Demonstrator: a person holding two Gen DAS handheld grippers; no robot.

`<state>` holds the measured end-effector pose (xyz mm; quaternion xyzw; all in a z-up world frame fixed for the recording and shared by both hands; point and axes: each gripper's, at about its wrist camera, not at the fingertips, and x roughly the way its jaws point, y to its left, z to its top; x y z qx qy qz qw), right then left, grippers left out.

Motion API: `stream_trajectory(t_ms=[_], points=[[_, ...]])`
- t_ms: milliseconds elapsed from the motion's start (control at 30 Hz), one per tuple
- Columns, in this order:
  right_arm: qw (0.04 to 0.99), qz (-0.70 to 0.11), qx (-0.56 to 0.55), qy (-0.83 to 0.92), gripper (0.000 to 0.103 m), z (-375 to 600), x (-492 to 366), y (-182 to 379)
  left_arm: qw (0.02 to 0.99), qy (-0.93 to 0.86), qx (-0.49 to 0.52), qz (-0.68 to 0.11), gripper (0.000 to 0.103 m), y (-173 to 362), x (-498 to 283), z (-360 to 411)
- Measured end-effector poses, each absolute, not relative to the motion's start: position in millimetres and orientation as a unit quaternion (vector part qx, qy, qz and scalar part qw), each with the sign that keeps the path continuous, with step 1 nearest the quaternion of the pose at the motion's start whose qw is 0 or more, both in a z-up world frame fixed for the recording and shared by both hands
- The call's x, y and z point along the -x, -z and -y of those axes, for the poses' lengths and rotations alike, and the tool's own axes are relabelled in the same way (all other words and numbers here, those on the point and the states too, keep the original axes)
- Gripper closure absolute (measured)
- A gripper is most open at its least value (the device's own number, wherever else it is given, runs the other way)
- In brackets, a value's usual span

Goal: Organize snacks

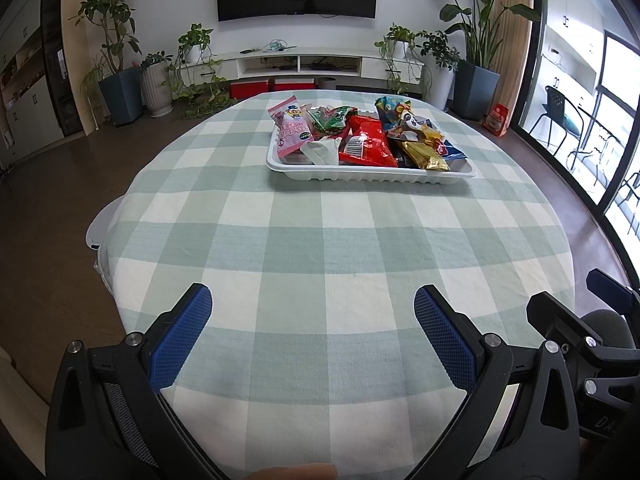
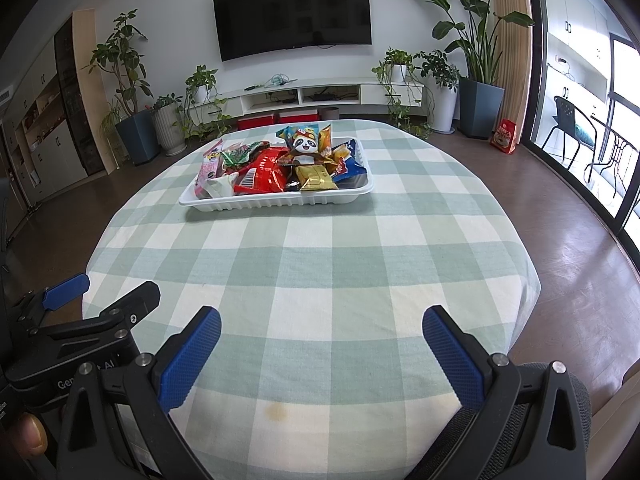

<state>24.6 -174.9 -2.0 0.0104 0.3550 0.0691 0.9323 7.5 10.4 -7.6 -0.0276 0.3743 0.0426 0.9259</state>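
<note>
A white plastic tray [image 1: 372,176] [image 2: 280,202] stands on the far half of the checked tablecloth. It holds several snack packets: a pink one [image 1: 291,128] at its left, a red one [image 1: 368,142] [image 2: 266,174] in the middle, a gold one [image 1: 426,156] [image 2: 316,182], and a panda-print one [image 2: 306,146] at the back. My left gripper [image 1: 312,300] is open and empty over the near edge of the table. My right gripper [image 2: 322,322] is open and empty beside it, also at the near edge, well short of the tray.
The round table's green-and-white cloth [image 1: 320,240] is bare between grippers and tray, with a small stain [image 2: 276,410] near the front. A TV unit [image 2: 320,94], potted plants and a red bag [image 2: 505,136] stand on the floor beyond. A glass door lies at the right.
</note>
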Motion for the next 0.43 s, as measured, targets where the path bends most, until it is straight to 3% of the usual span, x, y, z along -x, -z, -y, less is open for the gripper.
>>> stream_trajectory(t_ms=[433], points=[[0.931,-0.357,-0.012,-0.069,0.000,174.5,-21.9,3.1,0.929,-0.038,0.028,-0.368,0.000,7.5,-4.8,-6.5]])
